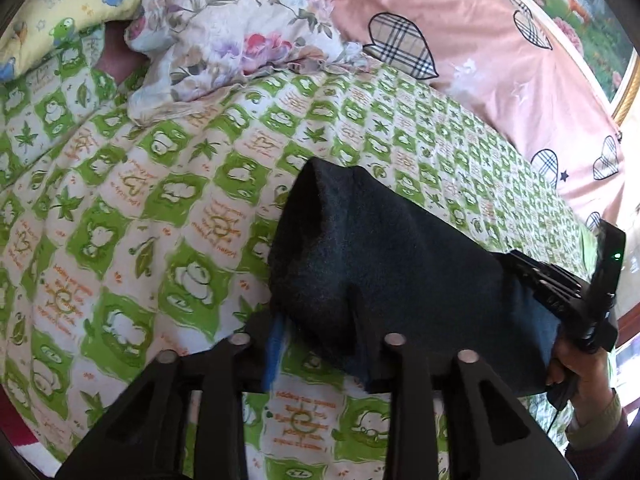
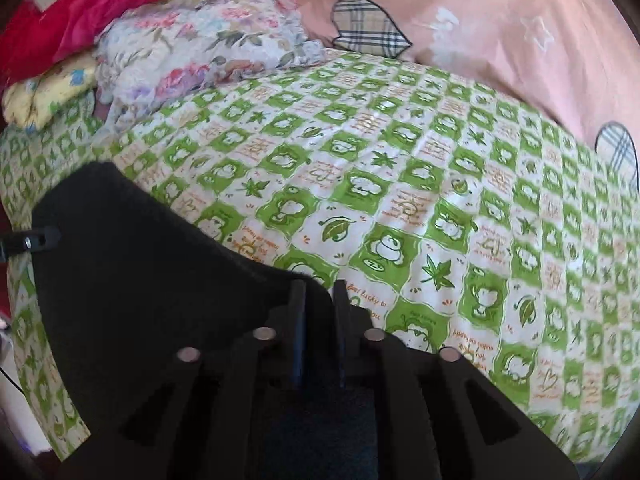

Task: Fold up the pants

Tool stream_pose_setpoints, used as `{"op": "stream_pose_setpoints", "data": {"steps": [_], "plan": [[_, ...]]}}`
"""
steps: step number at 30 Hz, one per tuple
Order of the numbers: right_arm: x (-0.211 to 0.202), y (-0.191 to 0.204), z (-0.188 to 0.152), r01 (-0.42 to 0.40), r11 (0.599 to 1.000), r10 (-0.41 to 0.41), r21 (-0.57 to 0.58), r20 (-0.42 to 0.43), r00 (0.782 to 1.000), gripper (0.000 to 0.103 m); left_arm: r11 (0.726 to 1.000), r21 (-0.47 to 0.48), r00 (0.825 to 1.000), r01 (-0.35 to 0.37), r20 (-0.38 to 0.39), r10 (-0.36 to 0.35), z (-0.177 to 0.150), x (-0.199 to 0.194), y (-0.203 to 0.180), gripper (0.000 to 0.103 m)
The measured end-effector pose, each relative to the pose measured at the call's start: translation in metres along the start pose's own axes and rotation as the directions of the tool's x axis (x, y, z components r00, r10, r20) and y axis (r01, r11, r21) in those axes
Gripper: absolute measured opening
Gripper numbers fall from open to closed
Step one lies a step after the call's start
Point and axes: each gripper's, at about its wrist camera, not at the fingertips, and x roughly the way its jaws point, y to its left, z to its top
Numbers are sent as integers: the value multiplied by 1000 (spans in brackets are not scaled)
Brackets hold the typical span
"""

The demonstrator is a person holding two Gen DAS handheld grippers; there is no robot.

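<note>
The dark navy pants (image 1: 372,264) hang bunched above the green-and-white bed sheet (image 1: 160,208), held between the two grippers. My left gripper (image 1: 316,344) is shut on the near edge of the pants; its fingertips are hidden under the cloth. My right gripper (image 1: 560,284) shows at the right of the left wrist view, held by a hand, clamping the other end. In the right wrist view the right gripper (image 2: 318,292) is shut on the pants (image 2: 132,264), which spread to the left, where the left gripper's tip (image 2: 36,240) pokes in.
A floral quilt (image 1: 232,36) and a yellow cartoon pillow (image 1: 68,12) lie at the bed's far end. A pink duvet with plaid hearts (image 1: 500,60) runs along the right side. A red cloth (image 2: 100,4) lies at the far left.
</note>
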Motion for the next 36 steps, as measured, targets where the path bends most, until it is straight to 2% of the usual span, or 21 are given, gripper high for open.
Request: {"op": "stream_pose_setpoints", "data": {"steps": [2, 5, 9, 13, 20, 26, 31, 33, 36], "plan": [[-8, -5, 0, -5, 1000, 5, 30, 11, 1000, 22, 1000, -8, 1000, -10, 20, 10, 1, -9, 3, 41], [-33, -16, -4, -22, 996, 18, 84, 48, 999, 25, 999, -17, 997, -40, 65, 41, 5, -28, 5, 41], [-65, -31, -16, -29, 987, 14, 156, 98, 995, 38, 999, -22, 994, -25, 107, 27, 12, -51, 1, 44], [-96, -48, -41, -40, 971, 10, 237, 129, 992, 40, 1000, 14, 994, 5, 105, -6, 15, -54, -18, 46], [-140, -83, -94, 1, 926, -55, 376, 133, 990, 46, 986, 140, 995, 91, 34, -97, 5, -34, -80, 49], [-177, -109, -133, 56, 886, -136, 460, 143, 980, 47, 949, 255, 983, 184, -41, -180, -4, -18, -142, 54], [-202, -130, -164, 93, 836, -201, 541, 143, 969, 51, 895, 368, 968, 252, -106, -229, -15, -4, -202, 56], [-210, -138, -178, 114, 811, -233, 574, 138, 963, 58, 875, 392, 959, 284, -138, -249, -19, 1, -220, 57], [-221, -147, -193, 125, 783, -258, 609, 136, 957, 59, 843, 429, 945, 325, -184, -271, -26, 9, -250, 58]]}}
